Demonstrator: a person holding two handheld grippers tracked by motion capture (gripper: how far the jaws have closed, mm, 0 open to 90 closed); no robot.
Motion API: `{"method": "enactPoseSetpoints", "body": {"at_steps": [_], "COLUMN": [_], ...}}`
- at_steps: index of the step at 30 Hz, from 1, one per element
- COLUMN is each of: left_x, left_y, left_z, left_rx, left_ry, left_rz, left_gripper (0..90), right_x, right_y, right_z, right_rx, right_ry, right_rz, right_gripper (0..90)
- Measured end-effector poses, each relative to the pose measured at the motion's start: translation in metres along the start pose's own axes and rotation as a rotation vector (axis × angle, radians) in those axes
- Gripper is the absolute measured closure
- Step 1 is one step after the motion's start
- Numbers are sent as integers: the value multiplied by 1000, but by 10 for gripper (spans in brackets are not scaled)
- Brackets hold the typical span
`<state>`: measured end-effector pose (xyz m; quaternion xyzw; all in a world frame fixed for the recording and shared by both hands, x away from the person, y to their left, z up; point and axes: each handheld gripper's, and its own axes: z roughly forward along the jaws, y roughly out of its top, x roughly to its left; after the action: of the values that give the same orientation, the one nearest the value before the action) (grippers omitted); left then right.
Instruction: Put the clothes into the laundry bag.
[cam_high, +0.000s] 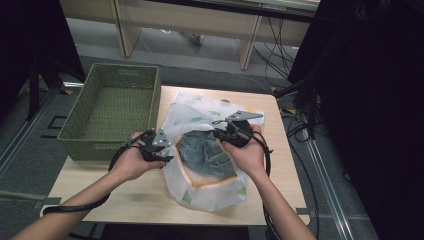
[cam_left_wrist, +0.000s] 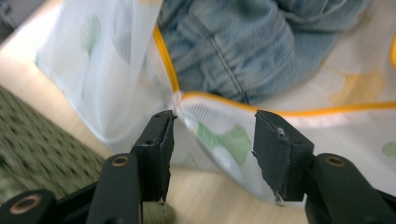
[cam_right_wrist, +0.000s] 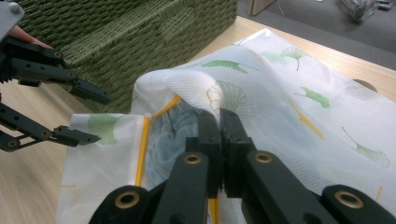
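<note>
A white mesh laundry bag (cam_high: 212, 192) with a green and yellow leaf print lies on the wooden table (cam_high: 272, 167). Its yellow-trimmed mouth gapes, and blue denim (cam_high: 207, 155) shows inside. My right gripper (cam_right_wrist: 219, 116) is shut on a raised fold of the bag (cam_right_wrist: 280, 93) at the far rim of the mouth. My left gripper (cam_left_wrist: 212, 126) is open at the mouth's left corner. The bag's edge (cam_left_wrist: 219, 140) lies between its jaws, and the pads do not press on it. From the right gripper view, the left gripper (cam_right_wrist: 98, 117) stands open beside the bag.
A green woven basket (cam_high: 75, 145) with nothing in it stands at the table's left, close behind my left hand; its wall (cam_right_wrist: 116, 37) is just past the bag. Bare tabletop (cam_high: 100, 187) lies toward the front. Cables and desk legs are on the floor beyond.
</note>
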<state>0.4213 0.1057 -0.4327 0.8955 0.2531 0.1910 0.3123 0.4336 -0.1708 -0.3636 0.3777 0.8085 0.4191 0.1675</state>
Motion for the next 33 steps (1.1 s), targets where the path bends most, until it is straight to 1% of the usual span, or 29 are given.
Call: {"method": "enactPoseSetpoints", "body": {"at_steps": [1, 4, 6, 8, 9, 10, 11, 12, 13, 14, 15, 16, 17, 18, 19, 20, 22, 24, 26, 27, 29, 30, 31, 32, 33], "left_x": [0, 0, 0, 2, 2, 2, 2, 0, -1, -3, -5, -8, -10, -12, -15, -18, -21, -22, -24, -25, -26, -28, -29, -31, -33], "left_y": [-1, -4, -6, -9, -11, -11, -12, -13, -13, -13, -13, -13, -14, -16, -18, -22, -30, -39, -48, -53, -60, -64, -68, -72, -75], "left_z": [0, 1, 3, 6, 7, 7, 7, 4, 2, -1, -6, -11, -18, -24, -30, -38, -48, -54, -59, -60, -62, -63, -63, -63, -62], "left_rx": [9, 29, 46, 68, 74, 75, 68, 48, 42, 27, -1, -22, -45, -69, -93, -102, -107, -104, -92, -88, -80, -80, -78, -71, -65], "left_ry": [0, -20, -36, -40, -45, -54, -62, -61, -63, -61, -58, -54, -52, -55, -57, -57, -57, -50, -55, -55, -63, -71, -78, -86, -94], "left_rz": [-11, -48, -66, -61, -70, -82, -85, -81, -76, -74, -77, -75, -72, -72, -78, -73, -70, -54, -45, -43, -50, -62, -71, -70, -71], "left_gripper": [476, 499, 553, 655, 722, 768, 810, 859, 871, 873, 874, 875, 876, 876, 876, 875, 874, 871, 866, 864, 861, 860, 859, 856, 853], "right_x": [0, 1, 1, 1, 1, 2, 2, 2, 1, 1, 1, 2, 1, 0, 0, 0, -1, -1, 1, 1, 3, 5, 6, 7, 8], "right_y": [0, 0, 0, -1, -1, -1, -1, -1, -1, -1, -1, -2, -2, -2, -2, -3, -3, -3, -3, -3, -3, -3, -4, -4, -5], "right_z": [0, -1, -1, 0, 1, 1, 1, 1, 1, 1, 1, 1, 1, 1, 1, 2, 3, 3, 5, 6, 8, 9, 10, 12, 14], "right_rx": [1, 3, 5, 6, 6, 7, 7, 8, 9, 9, 10, 15, 17, 16, 17, 17, 17, 23, 28, 29, 35, 40, 46, 52, 56], "right_ry": [3, 1, 3, 5, 4, 5, 5, 3, 2, 2, 2, -1, -4, -4, -4, -5, -5, -10, -5, 1, 10, 13, 21, 36, 58], "right_rz": [-1, -2, 0, -3, -2, -2, -3, -4, -5, -5, -6, 9, 9, -7, -7, -9, -19, -23, -28, -40, -54, -59, -67, -72, -100], "right_gripper": [898, 897, 898, 898, 897, 898, 898, 897, 897, 897, 898, 897, 897, 898, 898, 897, 897, 897, 897, 897, 897, 897, 897, 897, 896]}}
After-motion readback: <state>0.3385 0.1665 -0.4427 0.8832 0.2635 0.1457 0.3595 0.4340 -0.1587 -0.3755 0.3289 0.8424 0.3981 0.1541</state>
